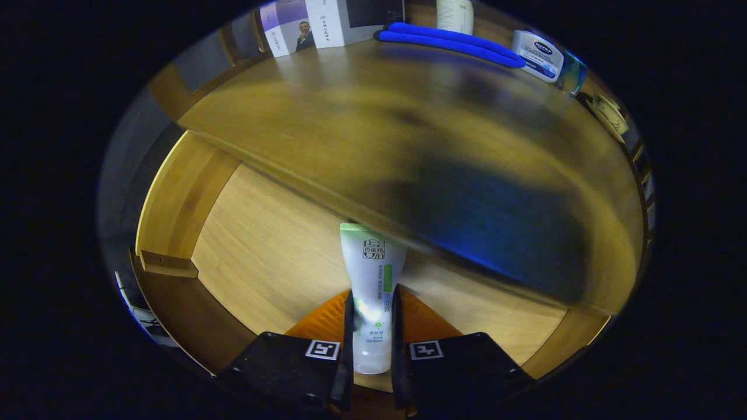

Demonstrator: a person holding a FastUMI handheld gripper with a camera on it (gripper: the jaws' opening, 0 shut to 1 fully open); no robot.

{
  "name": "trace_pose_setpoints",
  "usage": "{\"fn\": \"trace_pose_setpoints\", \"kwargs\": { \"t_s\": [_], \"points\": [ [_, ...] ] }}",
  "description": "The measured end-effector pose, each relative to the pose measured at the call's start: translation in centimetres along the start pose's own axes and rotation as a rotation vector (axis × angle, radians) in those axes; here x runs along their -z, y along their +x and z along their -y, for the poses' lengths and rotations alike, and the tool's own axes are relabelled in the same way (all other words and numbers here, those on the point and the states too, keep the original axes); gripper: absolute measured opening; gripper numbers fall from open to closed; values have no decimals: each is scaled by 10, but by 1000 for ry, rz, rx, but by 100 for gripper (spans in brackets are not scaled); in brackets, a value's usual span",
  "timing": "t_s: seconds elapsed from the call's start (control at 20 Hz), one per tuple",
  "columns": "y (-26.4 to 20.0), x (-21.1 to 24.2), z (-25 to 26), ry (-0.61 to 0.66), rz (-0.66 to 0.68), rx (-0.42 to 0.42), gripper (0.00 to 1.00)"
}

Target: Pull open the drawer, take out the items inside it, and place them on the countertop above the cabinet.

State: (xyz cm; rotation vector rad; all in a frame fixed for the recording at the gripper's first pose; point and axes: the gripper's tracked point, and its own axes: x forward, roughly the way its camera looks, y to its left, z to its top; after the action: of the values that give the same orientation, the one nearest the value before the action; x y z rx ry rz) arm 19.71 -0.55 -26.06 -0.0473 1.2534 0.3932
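One tube [372, 280] clamped in tool [372, 326] above open drawer [262, 256] — countertop [350, 116] beyond.

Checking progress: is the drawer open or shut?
Open. The drawer juts out from under the countertop, its floor bare; the gripper is shut on a tube.

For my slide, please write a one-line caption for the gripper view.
Gripper shut on a white tube above the open drawer, below the countertop.
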Motion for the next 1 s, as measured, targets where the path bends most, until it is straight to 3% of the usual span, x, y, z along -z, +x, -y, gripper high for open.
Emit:
{"fn": "trace_pose_setpoints", "kwargs": {
  "t_s": [0.55,0.85,1.0],
  "points": [
    [-73,-2,-48,-118,176,-91,29],
    [-124,-20,-57,-91,306,-143,29],
    [-142,-42,-38,-56,381,-108,29]
  ]
}}
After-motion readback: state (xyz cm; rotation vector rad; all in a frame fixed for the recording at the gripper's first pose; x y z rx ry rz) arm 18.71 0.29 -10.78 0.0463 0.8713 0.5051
